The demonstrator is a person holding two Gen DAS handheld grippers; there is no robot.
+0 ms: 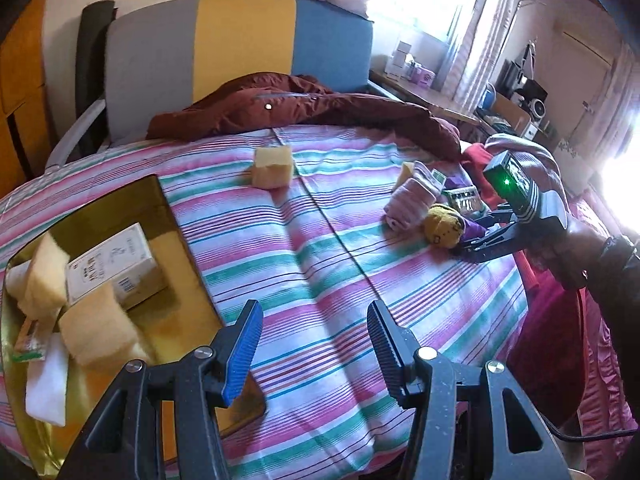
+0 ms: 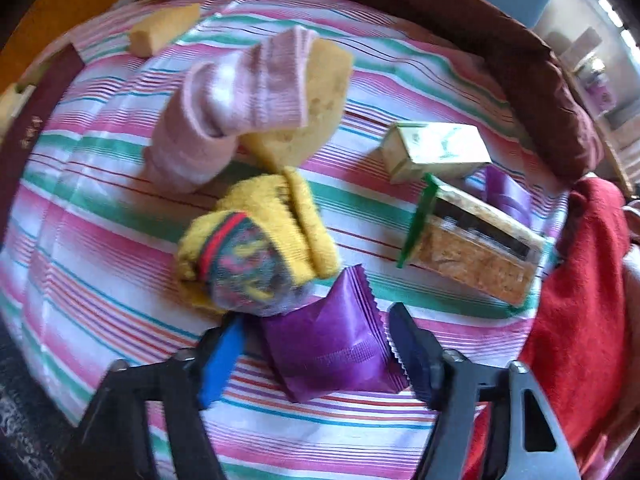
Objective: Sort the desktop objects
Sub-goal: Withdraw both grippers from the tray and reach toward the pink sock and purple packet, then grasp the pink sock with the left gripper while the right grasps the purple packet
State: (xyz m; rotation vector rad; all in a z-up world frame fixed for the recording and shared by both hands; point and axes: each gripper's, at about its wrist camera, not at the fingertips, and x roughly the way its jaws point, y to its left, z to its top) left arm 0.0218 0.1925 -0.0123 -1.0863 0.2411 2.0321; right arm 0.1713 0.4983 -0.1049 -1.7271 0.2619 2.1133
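Note:
My right gripper (image 2: 316, 344) is open, its jaws on either side of a purple snack packet (image 2: 332, 352) lying on the striped cloth; I cannot tell whether they touch it. Just beyond lie a rolled yellow sock (image 2: 260, 240), a pink sock (image 2: 228, 112) over a yellow sponge (image 2: 312, 104), a small pale box (image 2: 436, 152) and a cracker pack (image 2: 476, 248). My left gripper (image 1: 316, 336) is open and empty over the cloth, next to a gold box (image 1: 168, 208) that holds sponges (image 1: 96, 332) and a white carton (image 1: 116, 264). A lone sponge (image 1: 272, 166) sits mid-table.
A brown jacket (image 1: 304, 108) lies along the table's far edge before a grey, yellow and blue chair (image 1: 240, 40). Red cloth (image 2: 580, 280) lies at the right edge. A windowsill desk with clutter (image 1: 420, 76) stands beyond.

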